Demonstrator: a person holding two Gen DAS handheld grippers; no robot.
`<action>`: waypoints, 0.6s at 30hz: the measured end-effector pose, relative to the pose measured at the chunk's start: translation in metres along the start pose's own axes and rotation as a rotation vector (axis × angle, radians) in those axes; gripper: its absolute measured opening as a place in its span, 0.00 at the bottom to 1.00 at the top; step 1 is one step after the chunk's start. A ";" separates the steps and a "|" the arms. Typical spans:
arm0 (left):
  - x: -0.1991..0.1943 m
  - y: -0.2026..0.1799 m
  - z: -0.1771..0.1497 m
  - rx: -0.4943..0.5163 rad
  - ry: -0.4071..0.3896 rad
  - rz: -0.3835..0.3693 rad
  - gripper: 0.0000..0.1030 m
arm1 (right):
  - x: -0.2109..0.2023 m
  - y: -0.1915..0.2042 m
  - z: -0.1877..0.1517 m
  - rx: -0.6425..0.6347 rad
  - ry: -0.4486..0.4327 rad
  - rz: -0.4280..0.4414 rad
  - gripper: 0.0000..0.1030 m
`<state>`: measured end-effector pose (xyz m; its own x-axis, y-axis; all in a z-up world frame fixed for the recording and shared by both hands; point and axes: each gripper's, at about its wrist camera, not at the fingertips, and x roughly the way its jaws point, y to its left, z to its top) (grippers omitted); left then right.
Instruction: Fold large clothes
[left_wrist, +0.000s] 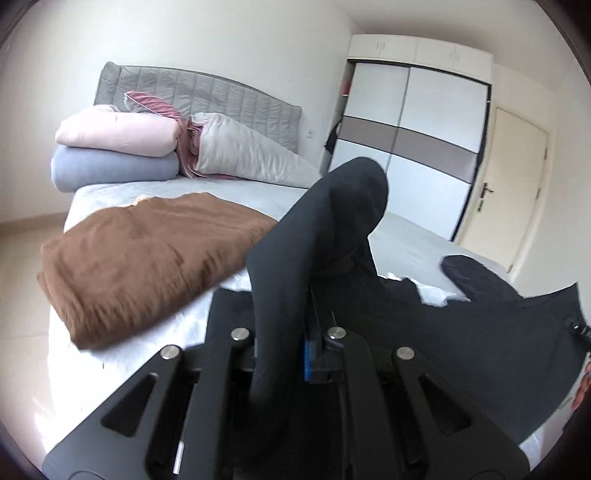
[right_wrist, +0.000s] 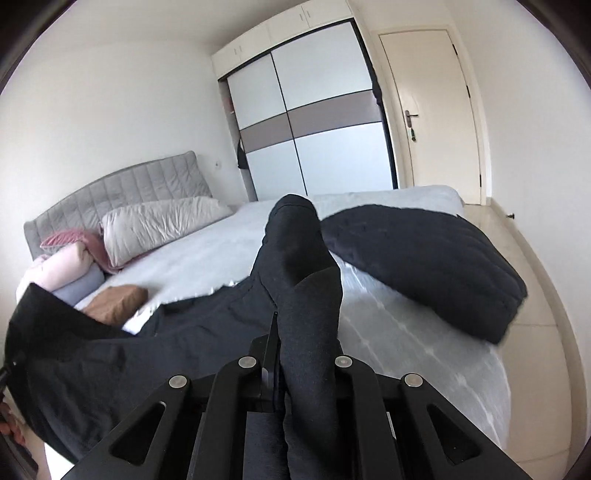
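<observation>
A large black garment (left_wrist: 461, 332) is held up over the bed (left_wrist: 155, 192), stretched between both grippers. My left gripper (left_wrist: 284, 325) is shut on one edge of it; black cloth bunches up between the jaws and rises in a fold (left_wrist: 343, 206). My right gripper (right_wrist: 295, 332) is shut on another edge of the same garment (right_wrist: 147, 350); a thick fold (right_wrist: 299, 243) sticks up from its jaws. The cloth hides both pairs of fingertips. The garment sags between the grippers toward the near side of the bed.
A folded brown garment (left_wrist: 147, 258) lies on the bed's left side, and it shows in the right wrist view (right_wrist: 114, 299). A folded black quilted item (right_wrist: 436, 258) lies on the bed's right. Pillows and rolled quilts (left_wrist: 118, 147) sit by the grey headboard (left_wrist: 207, 92). Wardrobe (right_wrist: 314, 110) and door (right_wrist: 428, 110) stand beyond.
</observation>
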<state>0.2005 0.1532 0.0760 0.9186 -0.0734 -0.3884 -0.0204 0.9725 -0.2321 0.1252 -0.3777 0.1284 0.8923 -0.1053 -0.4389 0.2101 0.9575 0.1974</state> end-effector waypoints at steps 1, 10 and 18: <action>0.014 0.002 0.003 0.003 0.013 0.010 0.13 | 0.014 0.001 0.004 -0.017 0.007 -0.005 0.10; 0.152 0.024 -0.031 0.045 0.325 0.153 0.51 | 0.162 -0.004 -0.011 -0.017 0.283 -0.051 0.17; 0.164 0.044 -0.049 0.004 0.459 0.086 0.83 | 0.208 -0.051 -0.054 0.211 0.500 0.043 0.77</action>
<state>0.3310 0.1729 -0.0418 0.6435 -0.0817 -0.7611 -0.0866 0.9801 -0.1785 0.2791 -0.4338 -0.0201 0.6142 0.1229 -0.7795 0.2990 0.8779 0.3740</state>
